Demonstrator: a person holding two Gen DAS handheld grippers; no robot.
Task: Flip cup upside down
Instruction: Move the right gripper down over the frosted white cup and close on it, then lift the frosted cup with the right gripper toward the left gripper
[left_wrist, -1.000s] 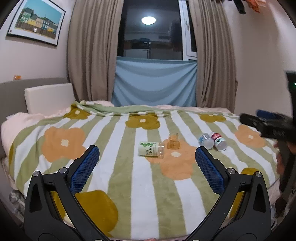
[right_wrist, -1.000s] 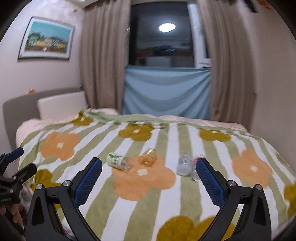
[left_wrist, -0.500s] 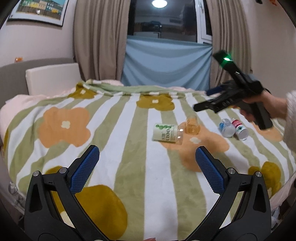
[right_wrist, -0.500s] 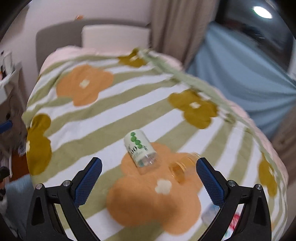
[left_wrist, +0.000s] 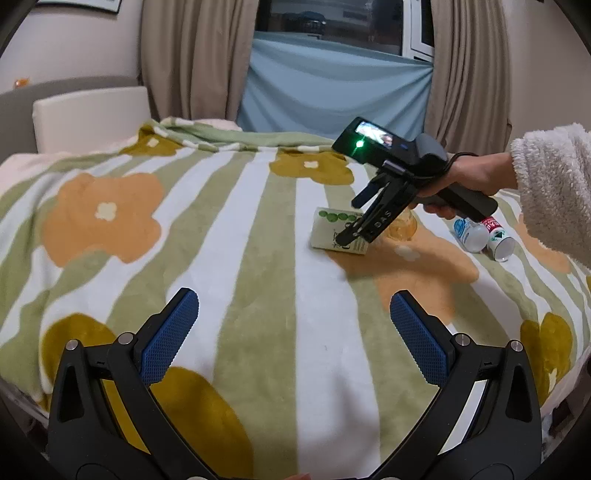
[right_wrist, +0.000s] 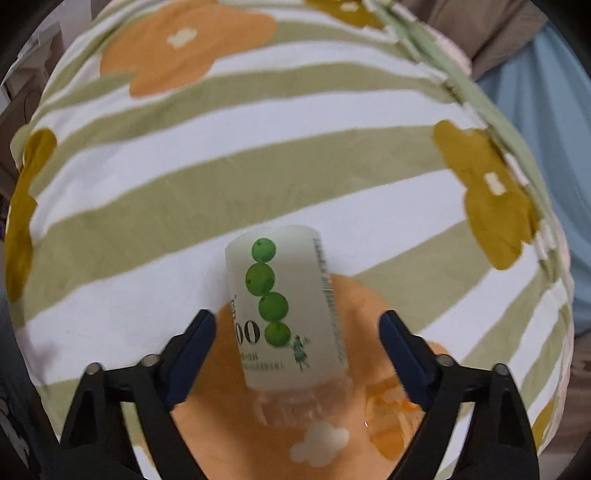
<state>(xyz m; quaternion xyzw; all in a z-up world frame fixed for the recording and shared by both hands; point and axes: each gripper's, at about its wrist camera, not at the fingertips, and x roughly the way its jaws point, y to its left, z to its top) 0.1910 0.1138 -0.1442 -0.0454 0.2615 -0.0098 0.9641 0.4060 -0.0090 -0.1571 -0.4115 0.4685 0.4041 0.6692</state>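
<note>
A white cup with green dots (right_wrist: 284, 314) lies on its side on the striped flower blanket (right_wrist: 221, 177). It also shows in the left wrist view (left_wrist: 332, 230), partly behind the right gripper. My right gripper (right_wrist: 297, 343) is open, its fingers on either side of the cup, not touching it. In the left wrist view the right gripper (left_wrist: 351, 232) reaches down onto the cup. My left gripper (left_wrist: 293, 332) is open and empty, low over the near part of the bed.
A small amber cup (right_wrist: 391, 413) lies beside the white cup, also seen in the left wrist view (left_wrist: 402, 227). Two small bottles (left_wrist: 480, 238) lie at the right of the bed. A pillow (left_wrist: 88, 114) and curtains stand behind.
My right gripper has moved down and forward over the white cup, which now lies between its open fingers. My left gripper has edged closer to the bed.
</note>
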